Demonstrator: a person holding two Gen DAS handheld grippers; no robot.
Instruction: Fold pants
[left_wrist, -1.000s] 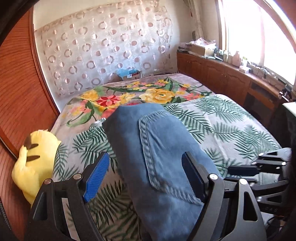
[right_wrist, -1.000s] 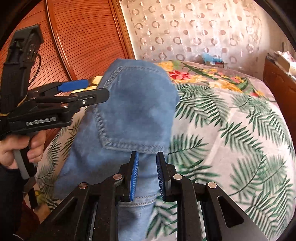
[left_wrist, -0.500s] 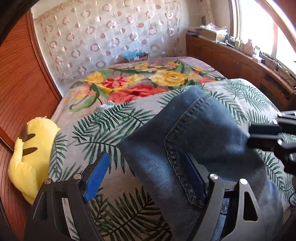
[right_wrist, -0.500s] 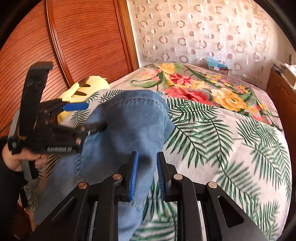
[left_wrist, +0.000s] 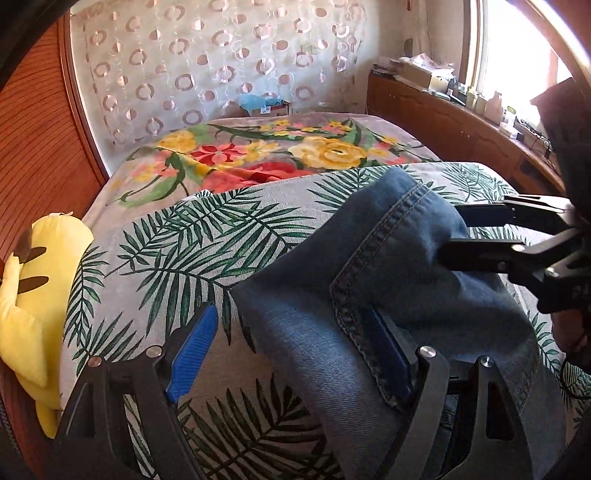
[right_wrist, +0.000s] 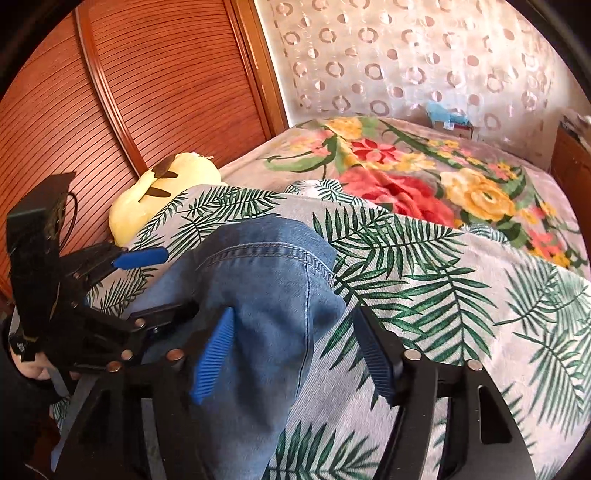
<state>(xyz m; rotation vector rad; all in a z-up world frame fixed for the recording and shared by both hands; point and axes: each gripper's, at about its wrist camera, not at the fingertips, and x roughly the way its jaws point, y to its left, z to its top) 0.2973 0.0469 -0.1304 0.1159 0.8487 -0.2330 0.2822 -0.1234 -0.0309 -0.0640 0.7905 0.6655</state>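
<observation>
Denim jeans are lying bunched on the leafy bedspread, so we are judging the fold barely begun, our left gripper standing wide around the cloth and our right gripper opening off it.

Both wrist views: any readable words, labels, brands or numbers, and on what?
No text can be read in either view.
Left gripper body: white lettering, too blurred to read.
Right gripper body: faint marks at the frame edge, unreadable.
Box past the bed: label too small to read.
</observation>
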